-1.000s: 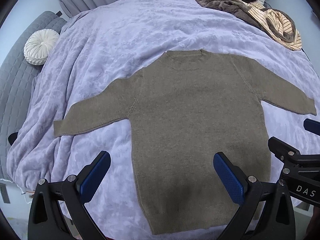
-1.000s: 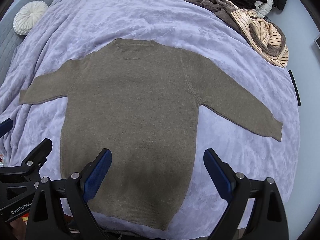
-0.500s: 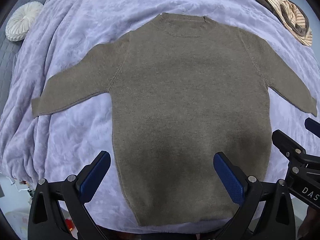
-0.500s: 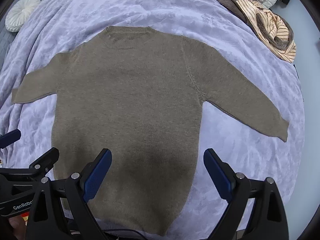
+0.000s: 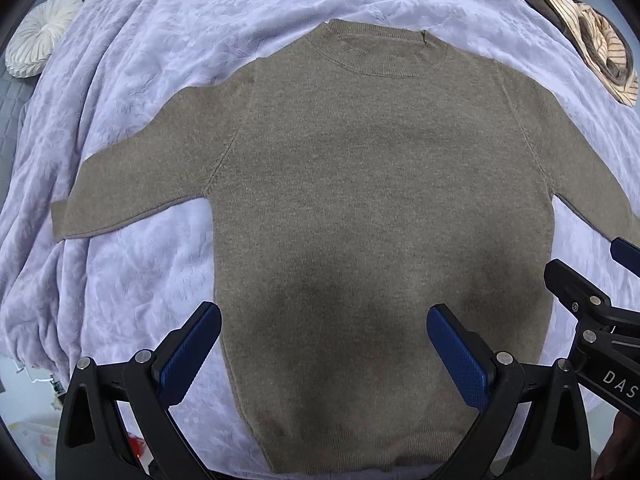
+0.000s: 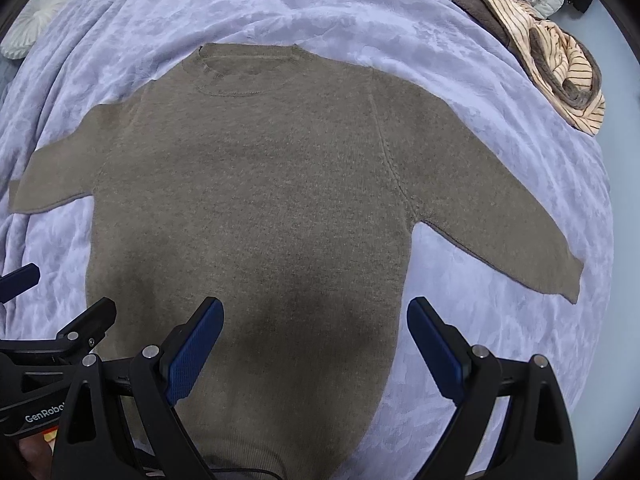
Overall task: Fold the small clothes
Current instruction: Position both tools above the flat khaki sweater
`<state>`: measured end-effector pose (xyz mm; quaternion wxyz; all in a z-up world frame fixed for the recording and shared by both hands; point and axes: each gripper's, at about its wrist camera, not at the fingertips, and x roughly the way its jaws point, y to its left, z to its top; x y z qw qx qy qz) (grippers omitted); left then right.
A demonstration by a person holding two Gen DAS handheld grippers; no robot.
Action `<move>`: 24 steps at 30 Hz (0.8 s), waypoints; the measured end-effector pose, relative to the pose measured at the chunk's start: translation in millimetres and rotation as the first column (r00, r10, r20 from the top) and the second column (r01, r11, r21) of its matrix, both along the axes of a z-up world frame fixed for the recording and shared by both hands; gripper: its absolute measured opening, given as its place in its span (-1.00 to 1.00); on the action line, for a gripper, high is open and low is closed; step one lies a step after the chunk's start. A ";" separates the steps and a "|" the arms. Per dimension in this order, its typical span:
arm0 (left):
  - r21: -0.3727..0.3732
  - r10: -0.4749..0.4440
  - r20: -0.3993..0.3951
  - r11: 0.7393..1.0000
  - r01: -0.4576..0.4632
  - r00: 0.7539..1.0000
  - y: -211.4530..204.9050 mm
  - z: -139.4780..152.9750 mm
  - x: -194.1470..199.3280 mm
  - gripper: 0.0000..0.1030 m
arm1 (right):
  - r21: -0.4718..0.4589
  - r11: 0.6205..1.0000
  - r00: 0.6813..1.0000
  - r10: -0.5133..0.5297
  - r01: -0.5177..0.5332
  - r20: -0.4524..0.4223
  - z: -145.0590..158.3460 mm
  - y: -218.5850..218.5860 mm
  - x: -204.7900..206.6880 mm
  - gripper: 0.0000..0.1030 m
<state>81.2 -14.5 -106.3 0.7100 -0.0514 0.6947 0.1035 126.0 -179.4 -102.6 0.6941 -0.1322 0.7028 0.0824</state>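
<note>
While the brown sweater (image 5: 360, 208) lies flat on the lilac bedspread (image 5: 152, 80), collar at 12 o'clock, we hold both grippers above its hem. Left gripper (image 5: 324, 344) and right gripper (image 6: 314, 340) have jaws spread wide, grasping nothing.

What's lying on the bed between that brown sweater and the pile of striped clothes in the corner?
Nothing: only bare lilac blanket separates the sweater from the striped clothes, clearest in the right wrist view.
</note>
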 end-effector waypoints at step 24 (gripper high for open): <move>0.116 -0.060 0.165 0.992 0.041 0.984 -12.1 18.3 24.1 1.00 | 0.042 0.998 0.992 -0.044 0.040 0.114 5.8 -16.9 23.0 0.84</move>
